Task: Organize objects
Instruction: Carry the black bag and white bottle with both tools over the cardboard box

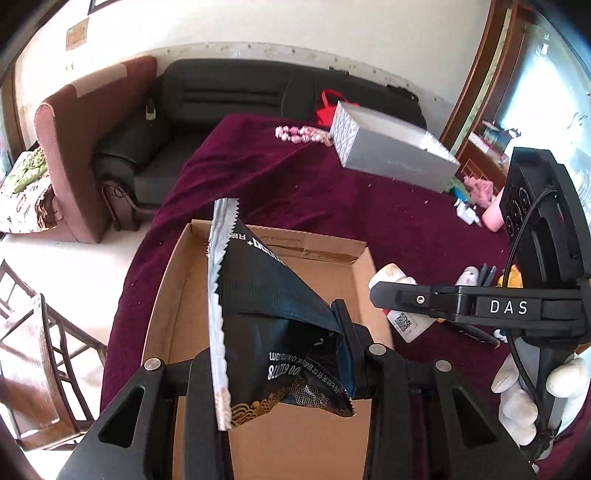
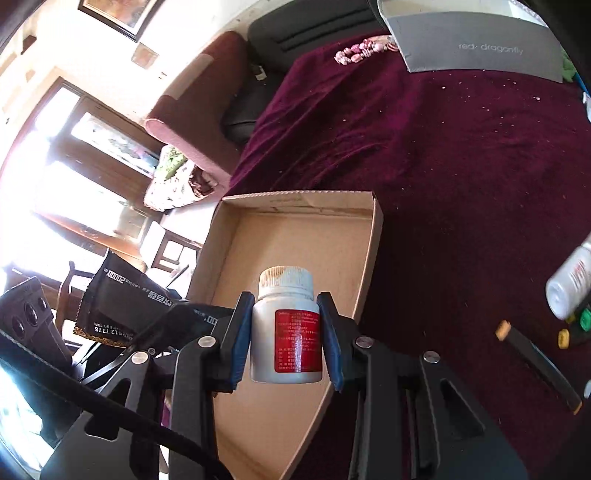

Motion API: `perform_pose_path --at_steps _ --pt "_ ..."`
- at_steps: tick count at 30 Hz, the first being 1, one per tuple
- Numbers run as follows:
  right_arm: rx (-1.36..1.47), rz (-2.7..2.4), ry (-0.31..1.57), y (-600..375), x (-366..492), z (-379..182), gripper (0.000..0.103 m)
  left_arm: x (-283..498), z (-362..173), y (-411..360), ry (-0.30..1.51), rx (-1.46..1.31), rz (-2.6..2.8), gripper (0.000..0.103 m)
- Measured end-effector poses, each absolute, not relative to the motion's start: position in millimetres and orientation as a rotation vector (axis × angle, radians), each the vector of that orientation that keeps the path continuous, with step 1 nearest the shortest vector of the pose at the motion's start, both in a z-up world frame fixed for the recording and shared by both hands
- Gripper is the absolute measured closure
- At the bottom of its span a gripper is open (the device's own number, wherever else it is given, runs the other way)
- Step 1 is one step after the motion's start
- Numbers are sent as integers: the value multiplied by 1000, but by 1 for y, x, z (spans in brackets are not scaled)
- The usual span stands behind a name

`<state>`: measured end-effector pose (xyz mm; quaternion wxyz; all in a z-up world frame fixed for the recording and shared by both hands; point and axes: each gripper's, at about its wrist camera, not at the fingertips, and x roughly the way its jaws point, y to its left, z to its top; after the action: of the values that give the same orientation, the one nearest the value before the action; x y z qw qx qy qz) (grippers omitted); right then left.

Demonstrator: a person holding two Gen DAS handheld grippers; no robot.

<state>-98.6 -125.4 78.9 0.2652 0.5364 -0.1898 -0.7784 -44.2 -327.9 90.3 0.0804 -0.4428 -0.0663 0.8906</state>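
Both grippers loaded over the cardboard tray (image 2: 295, 236).
My left gripper (image 1: 280, 354) pinches a dark foil packet (image 1: 266, 295); my right gripper (image 2: 286, 332) clamps a white pill bottle (image 2: 286, 332), tray just below both.

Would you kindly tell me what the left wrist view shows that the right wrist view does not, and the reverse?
Only the left wrist view shows the red bag on the sofa and a gloved hand. Only the right wrist view shows the white bottle clamped in the right tool, and a framed picture. Both show the cardboard box, the dark sachet held by the left tool, and the grey box.
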Motion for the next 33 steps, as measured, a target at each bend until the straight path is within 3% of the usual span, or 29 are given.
perform_pose_path --at_steps 12,19,33 --pt "1523 -2155 -514 -137 -142 40 70 -96 56 -320 -169 -1459 2567 72" --pt "1515 -2184 -520 -138 -148 35 70 -109 43 -319 -262 -1474 2491 72" --pt "1567 -2205 -361 -104 -119 34 71 -81 45 -302 -228 -1507 2330 71"
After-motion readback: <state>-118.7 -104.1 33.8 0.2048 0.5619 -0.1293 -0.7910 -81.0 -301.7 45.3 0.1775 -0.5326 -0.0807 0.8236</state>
